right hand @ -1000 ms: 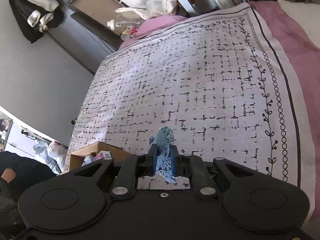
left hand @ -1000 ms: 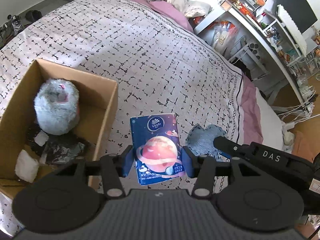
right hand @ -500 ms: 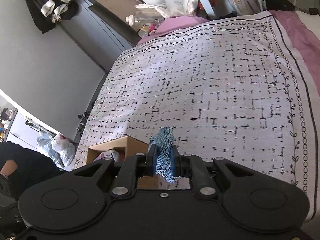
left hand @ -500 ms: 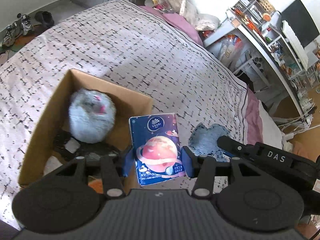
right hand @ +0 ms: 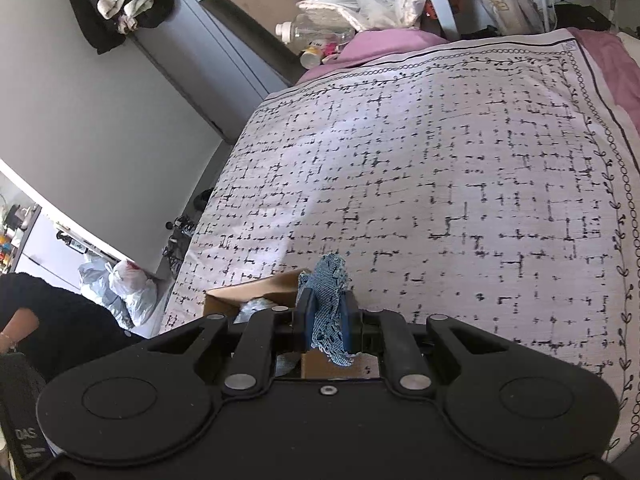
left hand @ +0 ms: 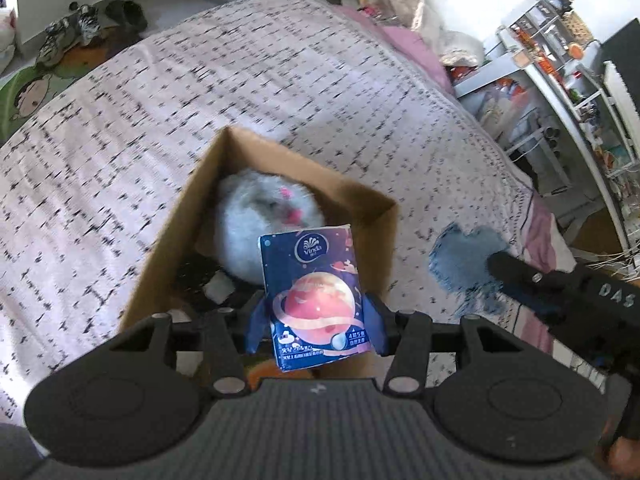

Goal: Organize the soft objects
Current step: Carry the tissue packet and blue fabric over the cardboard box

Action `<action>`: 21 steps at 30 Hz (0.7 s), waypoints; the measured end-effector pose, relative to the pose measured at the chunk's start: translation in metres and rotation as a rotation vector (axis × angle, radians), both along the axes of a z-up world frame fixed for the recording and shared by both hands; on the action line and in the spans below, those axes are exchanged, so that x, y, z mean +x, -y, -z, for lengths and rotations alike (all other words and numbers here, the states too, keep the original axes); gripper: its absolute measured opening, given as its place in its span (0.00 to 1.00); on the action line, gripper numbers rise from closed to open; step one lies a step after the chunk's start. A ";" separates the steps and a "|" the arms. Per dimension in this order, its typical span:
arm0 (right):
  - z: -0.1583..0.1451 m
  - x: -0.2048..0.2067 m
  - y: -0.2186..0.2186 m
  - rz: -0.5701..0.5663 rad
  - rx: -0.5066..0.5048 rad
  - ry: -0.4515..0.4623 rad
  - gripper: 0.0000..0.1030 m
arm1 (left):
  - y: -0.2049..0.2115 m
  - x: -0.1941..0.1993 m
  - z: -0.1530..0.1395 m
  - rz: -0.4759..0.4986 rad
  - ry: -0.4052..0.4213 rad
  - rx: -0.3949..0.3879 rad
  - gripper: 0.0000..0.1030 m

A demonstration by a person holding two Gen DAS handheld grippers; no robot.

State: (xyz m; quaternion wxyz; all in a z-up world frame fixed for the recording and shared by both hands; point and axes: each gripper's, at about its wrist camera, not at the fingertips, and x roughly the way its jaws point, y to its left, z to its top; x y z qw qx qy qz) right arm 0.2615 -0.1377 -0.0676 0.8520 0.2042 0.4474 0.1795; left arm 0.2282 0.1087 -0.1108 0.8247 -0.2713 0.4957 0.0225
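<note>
My left gripper (left hand: 316, 320) is shut on a blue tissue pack (left hand: 314, 296) with a pink planet print and holds it over the near right part of an open cardboard box (left hand: 176, 224). A grey fluffy plush (left hand: 260, 224) lies inside the box. My right gripper (right hand: 327, 318) is shut on a blue cloth (right hand: 326, 300); the cloth also shows in the left wrist view (left hand: 466, 258), to the right of the box. The box corner (right hand: 256, 288) appears just left of the right gripper.
The box sits on a bed with a white, black-patterned cover (right hand: 460, 184). A cluttered white shelf unit (left hand: 568, 80) stands right of the bed. Shoes (left hand: 68, 32) lie on the floor beyond it. Bottles (right hand: 312, 36) and pillows sit at the bed's head.
My left gripper has carried the tissue pack leftward from over the bedcover to over the box. My right gripper with the cloth has moved closer to the box.
</note>
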 end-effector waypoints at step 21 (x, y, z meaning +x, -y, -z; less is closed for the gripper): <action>0.002 0.006 -0.044 -0.018 0.032 -0.026 0.26 | -0.035 -0.011 0.017 -0.020 -0.131 -0.017 0.53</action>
